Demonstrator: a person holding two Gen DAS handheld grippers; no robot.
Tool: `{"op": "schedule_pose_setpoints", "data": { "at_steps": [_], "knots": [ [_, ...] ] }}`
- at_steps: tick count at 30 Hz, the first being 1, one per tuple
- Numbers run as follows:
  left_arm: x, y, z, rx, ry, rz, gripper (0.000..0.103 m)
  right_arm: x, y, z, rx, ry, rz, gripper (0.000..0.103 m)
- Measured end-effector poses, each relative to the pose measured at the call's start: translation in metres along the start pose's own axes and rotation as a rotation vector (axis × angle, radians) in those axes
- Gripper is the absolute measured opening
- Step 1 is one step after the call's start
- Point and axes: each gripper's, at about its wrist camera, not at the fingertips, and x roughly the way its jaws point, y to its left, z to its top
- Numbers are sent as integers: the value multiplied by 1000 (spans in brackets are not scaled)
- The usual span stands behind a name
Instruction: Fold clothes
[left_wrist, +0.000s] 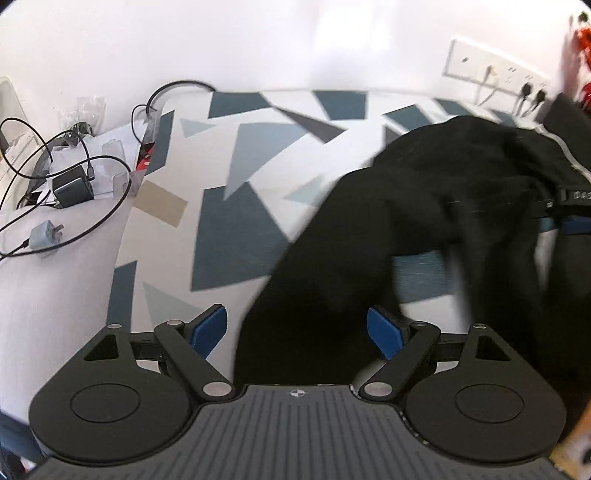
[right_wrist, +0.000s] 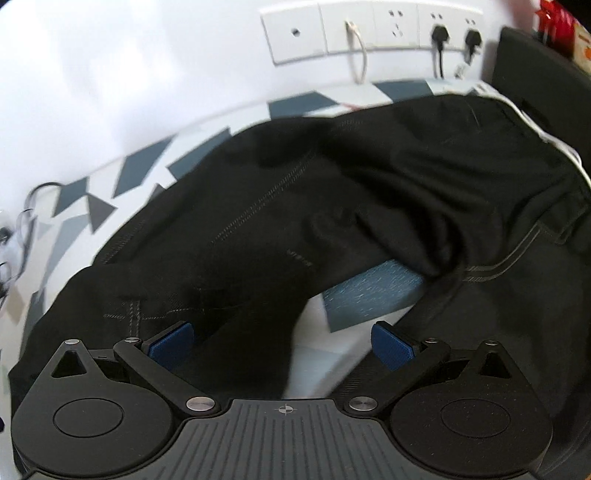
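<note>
Black trousers (right_wrist: 332, 206) between both wide-open tongs (right_wrist: 282, 341)

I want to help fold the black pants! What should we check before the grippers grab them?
1. Left gripper jaws open: ok, blue pads apart with a pant leg lying between them.
2. Right gripper jaws open: ok, pads apart over the cloth.
3. Black pants lying flat: not ok, bunched and wrinkled on the patterned cloth.
4. Legs lined up together: not ok, they spread apart.
5. Chargers and cables away from the pants: ok, off to the left.
6. Waistband free: cannot tell, it runs off the edge.
</note>
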Motion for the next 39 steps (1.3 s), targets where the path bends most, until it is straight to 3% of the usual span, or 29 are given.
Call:
{"op": "schedule_pose_setpoints", "data": {
  "at_steps": [4, 13, 16, 17, 18, 21, 25, 32, 39],
  "knots": [
    [28, 0, 7, 58, 27, -61, 85, 21, 14, -4, 70, 35, -47, 100],
    [75, -8, 23, 123, 43, -148, 85, 22, 31, -21, 53, 28, -97, 99],
    [80, -7, 30, 124, 19, -168, 56, 22, 26, -24, 80, 21, -103, 99],
    [80, -7, 33, 135, 10, -178, 29, 22, 25, -26, 88, 16, -102, 99],
    [80, -7, 37, 134, 4, -188, 19, 21, 22, -27, 96, 9, -100, 99],
    [82, -1, 49, 76, -12, -199, 17, 20, 17, -31, 113, -8, -88, 98],
    [82, 14, 71, -72, -69, -205, 16, 19, 14, -35, 138, -15, -67, 95],
    [57, 38, 131, -212, -290, -158, 14, 24, 21, -30, 175, 23, -15, 96],
    [46, 62, 188, -237, -406, -103, 14, 23, 62, -24, 97, 53, 192, 85]
  ]
}}
